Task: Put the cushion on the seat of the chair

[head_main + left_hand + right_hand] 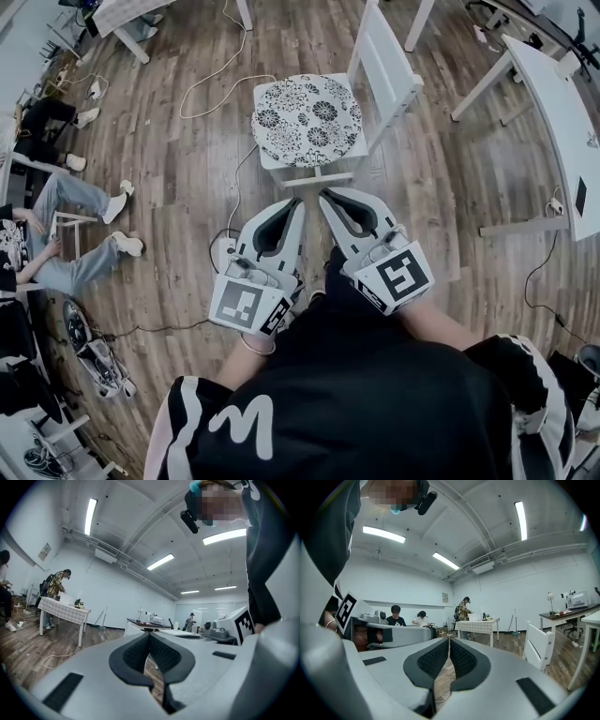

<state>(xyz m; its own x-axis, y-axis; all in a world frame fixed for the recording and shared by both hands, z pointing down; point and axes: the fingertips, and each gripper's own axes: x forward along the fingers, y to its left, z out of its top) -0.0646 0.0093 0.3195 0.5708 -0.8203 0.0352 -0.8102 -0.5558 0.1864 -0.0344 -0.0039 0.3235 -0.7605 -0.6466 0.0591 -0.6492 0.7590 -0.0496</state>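
As the head view looks steeply down, the flower-patterned cushion (307, 120) lies flat on the seat of the white chair (392, 58) and covers most of it. The left claw (297, 202) and the right claw (324, 195) sit side by side just short of the chair's front edge. Their tips aim at the chair and are clear of the cushion. A wooden floor (169, 169) spreads below.

In the left gripper view, the jaws are clenched tip to tip with nothing between them. Beyond them stands a table with a checked cloth (63, 607).

In the right gripper view, the jaws likewise meet, clenched and empty. A standing person (465, 607) is at the far checked table.
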